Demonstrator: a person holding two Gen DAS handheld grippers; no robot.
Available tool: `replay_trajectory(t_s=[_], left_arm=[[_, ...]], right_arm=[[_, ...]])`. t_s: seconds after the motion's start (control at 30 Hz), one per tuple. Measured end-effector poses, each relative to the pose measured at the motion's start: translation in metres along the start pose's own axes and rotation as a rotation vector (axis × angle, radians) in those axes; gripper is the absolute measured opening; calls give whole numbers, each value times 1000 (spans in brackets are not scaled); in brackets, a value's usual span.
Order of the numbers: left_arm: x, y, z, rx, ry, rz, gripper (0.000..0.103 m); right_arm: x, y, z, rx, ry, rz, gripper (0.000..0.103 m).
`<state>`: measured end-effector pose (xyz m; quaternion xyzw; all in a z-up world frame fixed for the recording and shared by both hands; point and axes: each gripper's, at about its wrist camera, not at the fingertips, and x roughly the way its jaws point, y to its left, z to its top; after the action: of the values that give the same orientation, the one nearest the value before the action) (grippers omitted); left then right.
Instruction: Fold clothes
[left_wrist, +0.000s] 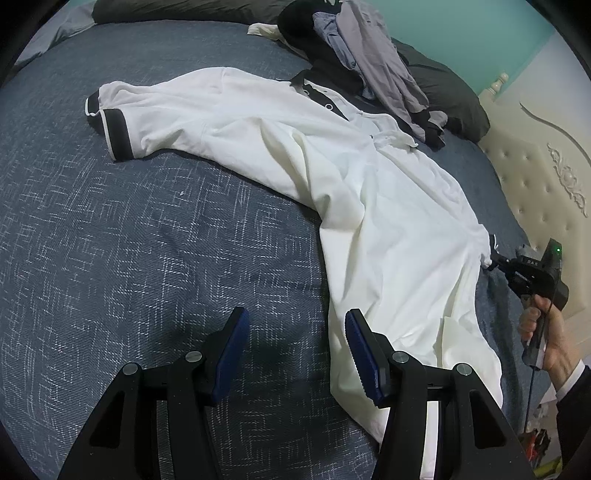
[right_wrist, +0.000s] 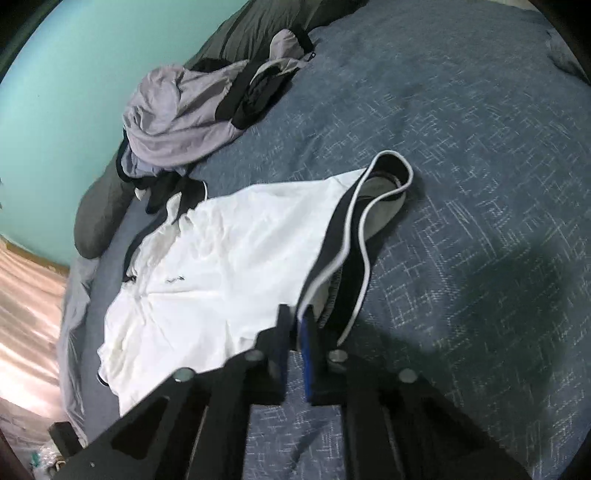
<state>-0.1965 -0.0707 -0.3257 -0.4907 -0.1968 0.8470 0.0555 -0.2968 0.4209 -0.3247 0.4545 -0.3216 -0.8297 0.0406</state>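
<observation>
Only one marking could be read. In the left wrist view, at the far right, the right tool carried small pale letters on its black body, reading "D.A.S" as far as could be told; the print was tiny. Just above the letters a green light glowed on the same body.

In the right wrist view, the white shirt bore a small dark mark on its chest, perhaps a logo or script, too blurred to read. The dark strip on the shirt showed round buttons in the left wrist view, with no letters legible.
</observation>
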Motion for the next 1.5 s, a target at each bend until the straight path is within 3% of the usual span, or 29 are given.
replay_trajectory(t_s=[0.13, 0.53, 0.73, 0.9, 0.93, 1.03, 1.27, 1.37, 1.5], left_arm=[[1, 0, 2, -2, -1, -3, 58], [2, 1, 2, -1, 2, 0, 58], [3, 2, 3, -1, 2, -1, 58], [3, 2, 4, -1, 3, 0, 58], [3, 2, 4, 0, 4, 0, 58], [4, 1, 4, 4, 10, -3, 58], [7, 2, 4, 3, 18, 3, 58], [9, 3, 3, -1, 24, 7, 58], [9, 4, 4, -3, 22, 8, 58]], right_arm=[[-14, -15, 2, 45, -53, 0, 2], [-20, -32, -13, 29, -37, -59, 1], [-15, -18, -22, -29, 12, -6, 1], [-27, -25, -12, 19, -25, 17, 4], [-29, -26, -10, 29, -32, 21, 8], [-35, -30, -3, 48, -52, 0, 35], [-30, -38, 28, 126, -122, -75, 37], [-21, -45, 38, 176, -121, -76, 37], [-5, -45, 56, 174, -101, -144, 37]])
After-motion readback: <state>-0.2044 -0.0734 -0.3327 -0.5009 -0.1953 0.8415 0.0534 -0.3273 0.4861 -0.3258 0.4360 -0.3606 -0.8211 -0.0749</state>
